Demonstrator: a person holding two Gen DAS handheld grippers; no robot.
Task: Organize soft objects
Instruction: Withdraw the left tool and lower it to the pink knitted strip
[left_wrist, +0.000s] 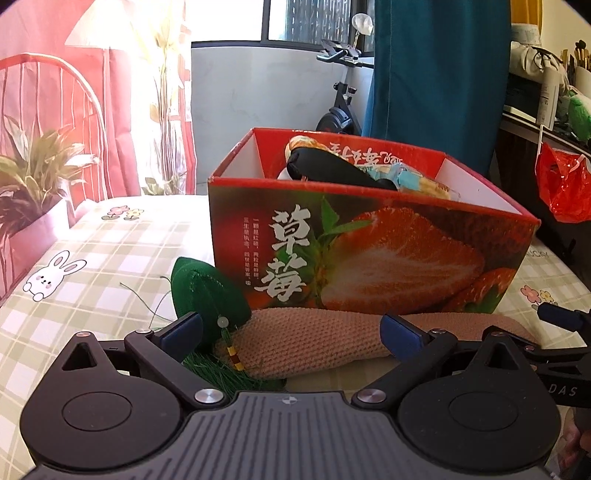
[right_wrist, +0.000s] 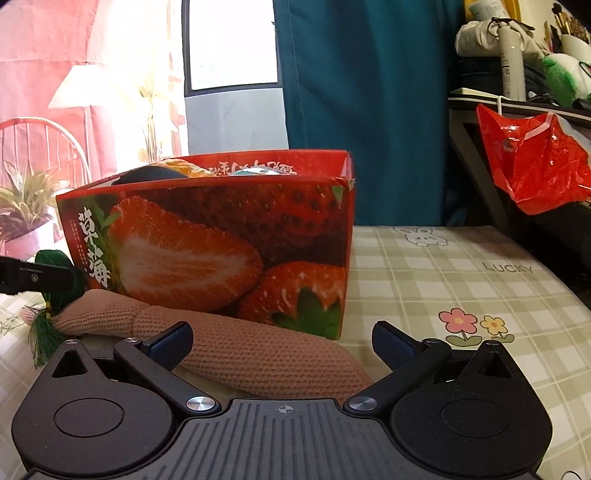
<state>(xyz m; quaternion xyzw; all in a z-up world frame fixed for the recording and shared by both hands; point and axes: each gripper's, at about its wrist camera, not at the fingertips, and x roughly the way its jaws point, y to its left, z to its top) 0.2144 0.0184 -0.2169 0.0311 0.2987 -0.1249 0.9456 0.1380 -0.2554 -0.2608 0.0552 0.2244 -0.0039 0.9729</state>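
Note:
A red strawberry-print cardboard box (left_wrist: 369, 254) (right_wrist: 221, 251) stands on the checked cloth and holds several soft items, a black one (left_wrist: 332, 168) on top. In front of it lies a long tan knitted piece (left_wrist: 332, 339) (right_wrist: 258, 350). A green felt ornament (left_wrist: 207, 295) (right_wrist: 59, 266) with a bead and green tassel (left_wrist: 229, 369) rests at its left end. My left gripper (left_wrist: 291, 332) is open, straddling the tan piece and the ornament. My right gripper (right_wrist: 282, 339) is open over the tan piece's right end. The left gripper's finger (right_wrist: 33, 278) shows at the right view's left edge.
The checked cloth (right_wrist: 461, 280) with rabbit and flower prints spreads right of the box. A red plastic bag (right_wrist: 535, 166) hangs from a cluttered desk at right. A teal curtain (left_wrist: 439, 74) and an exercise bike (left_wrist: 340, 110) stand behind; a red printed backdrop (left_wrist: 55, 110) is at left.

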